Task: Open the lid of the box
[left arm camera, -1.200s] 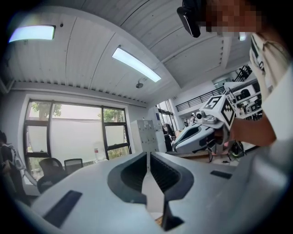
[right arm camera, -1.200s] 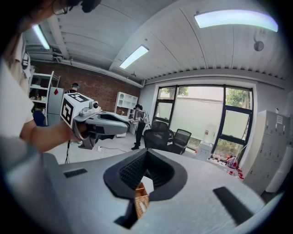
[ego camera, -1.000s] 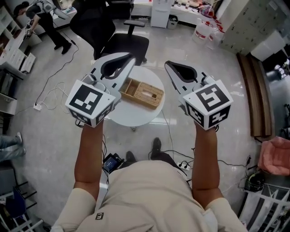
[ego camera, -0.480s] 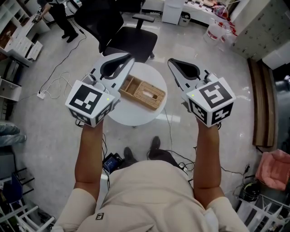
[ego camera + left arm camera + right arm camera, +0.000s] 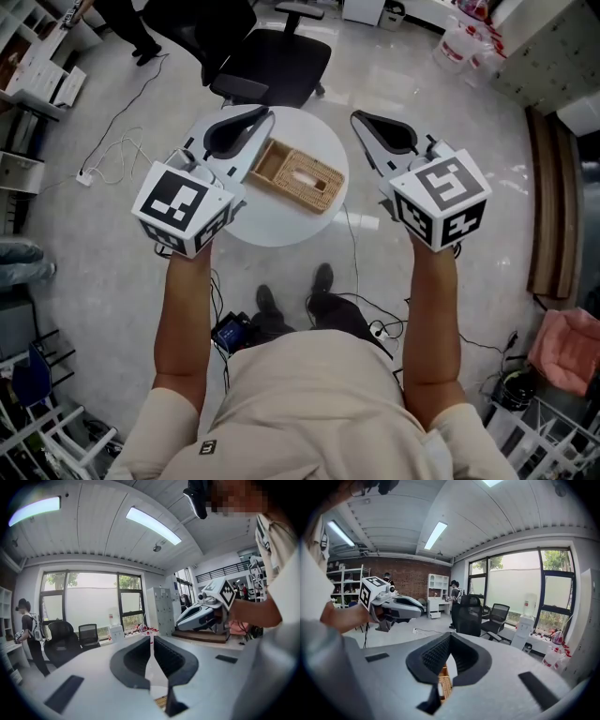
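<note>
A rectangular wicker box with a slotted lid lies on the small round white table. My left gripper hovers over the table's left part, its tips beside the box's far left corner, jaws shut with nothing between them. My right gripper hangs off the table's right edge, to the right of the box, also shut and empty. In the left gripper view the jaws meet, with a bit of wicker below them. The right gripper view shows its jaws together above the box.
A black office chair stands just beyond the table. Cables trail over the floor at the left and by my feet. A wooden bench runs along the right. Shelving lines the far left.
Both grippers have sunk a little toward the table and stayed shut. The table and chair sit higher in the head view. The box has not moved.
</note>
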### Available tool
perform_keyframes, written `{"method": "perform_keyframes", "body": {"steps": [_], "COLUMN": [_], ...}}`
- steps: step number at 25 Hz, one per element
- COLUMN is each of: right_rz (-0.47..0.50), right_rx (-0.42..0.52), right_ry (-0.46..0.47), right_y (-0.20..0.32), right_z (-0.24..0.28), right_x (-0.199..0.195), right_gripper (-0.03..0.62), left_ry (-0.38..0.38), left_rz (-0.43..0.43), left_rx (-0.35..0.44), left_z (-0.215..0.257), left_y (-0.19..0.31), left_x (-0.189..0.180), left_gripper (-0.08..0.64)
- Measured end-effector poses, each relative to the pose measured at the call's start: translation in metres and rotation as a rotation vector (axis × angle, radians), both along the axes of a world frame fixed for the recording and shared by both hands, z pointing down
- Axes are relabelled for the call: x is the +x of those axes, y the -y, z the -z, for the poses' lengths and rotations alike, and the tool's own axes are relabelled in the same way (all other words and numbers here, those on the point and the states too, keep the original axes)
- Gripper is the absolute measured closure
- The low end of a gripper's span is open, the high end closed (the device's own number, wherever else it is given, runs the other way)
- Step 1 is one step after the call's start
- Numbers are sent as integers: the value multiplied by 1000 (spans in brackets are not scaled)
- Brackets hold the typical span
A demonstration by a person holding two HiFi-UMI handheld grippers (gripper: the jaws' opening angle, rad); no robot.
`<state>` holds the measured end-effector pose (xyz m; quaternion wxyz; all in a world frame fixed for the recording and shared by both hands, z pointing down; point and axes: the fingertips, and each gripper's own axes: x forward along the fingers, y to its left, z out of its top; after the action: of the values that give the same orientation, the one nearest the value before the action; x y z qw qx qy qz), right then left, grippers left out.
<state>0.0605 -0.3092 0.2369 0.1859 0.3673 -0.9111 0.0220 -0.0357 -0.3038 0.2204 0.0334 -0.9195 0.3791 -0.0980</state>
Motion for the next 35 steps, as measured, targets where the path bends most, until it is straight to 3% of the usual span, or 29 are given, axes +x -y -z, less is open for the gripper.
{"method": "perform_keyframes", "body": {"steps": [35], "right_rz": [-29], "right_rx": [-264], "right_ry": [-8], "right_y": [50], "right_z": [-204], "right_x": [48], "right_gripper": [598], "left_ry": [27], "left_rz": [18], "left_rx": [-247], "left_z": [-191], "left_y": [43], "left_x": [24], "left_gripper": [535]}}
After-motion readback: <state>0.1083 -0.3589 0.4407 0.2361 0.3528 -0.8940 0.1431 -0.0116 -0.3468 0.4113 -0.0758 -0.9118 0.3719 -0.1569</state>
